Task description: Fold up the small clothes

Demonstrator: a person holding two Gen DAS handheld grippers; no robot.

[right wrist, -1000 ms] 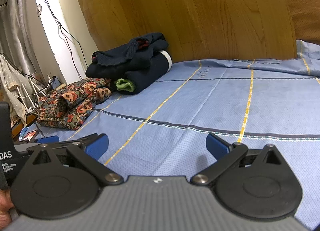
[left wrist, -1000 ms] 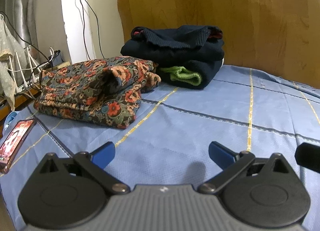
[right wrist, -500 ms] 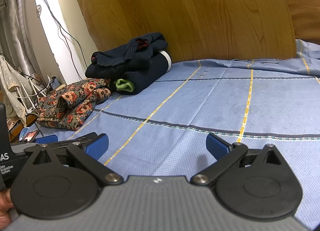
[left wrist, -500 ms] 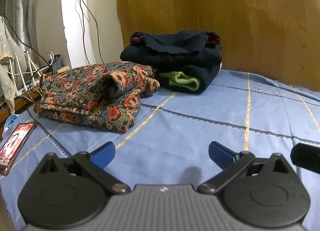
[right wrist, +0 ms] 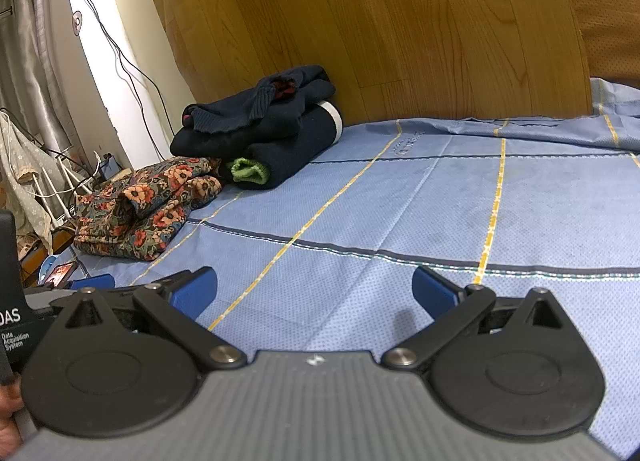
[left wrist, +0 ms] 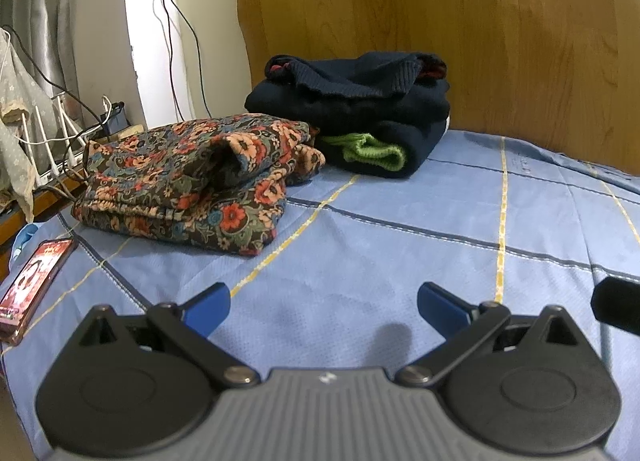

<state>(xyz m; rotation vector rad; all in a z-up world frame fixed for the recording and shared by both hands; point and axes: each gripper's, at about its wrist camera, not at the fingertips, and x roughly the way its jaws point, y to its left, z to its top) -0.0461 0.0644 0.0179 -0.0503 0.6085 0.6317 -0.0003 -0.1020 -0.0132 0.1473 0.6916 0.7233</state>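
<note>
A folded floral garment (left wrist: 192, 177) lies on the blue bed sheet (left wrist: 400, 261) at the left; it also shows in the right wrist view (right wrist: 140, 209). Behind it sits a pile of folded dark navy clothes (left wrist: 352, 109) with a green cuff (left wrist: 372, 151) sticking out, also in the right wrist view (right wrist: 260, 133). My left gripper (left wrist: 324, 305) is open and empty, low over the sheet, short of the floral garment. My right gripper (right wrist: 314, 293) is open and empty over bare sheet, with the left gripper's body (right wrist: 12, 317) at its left.
A wooden headboard (left wrist: 440, 21) stands behind the clothes. A phone (left wrist: 34, 281) lies at the bed's left edge. Cables and a drying rack (left wrist: 48, 133) stand left of the bed. An orange cushion (right wrist: 600, 13) is at the far right.
The left gripper has tilted slightly, so the clothes sit a little lower and further right in its view. The right gripper has barely moved. Both stay open.
</note>
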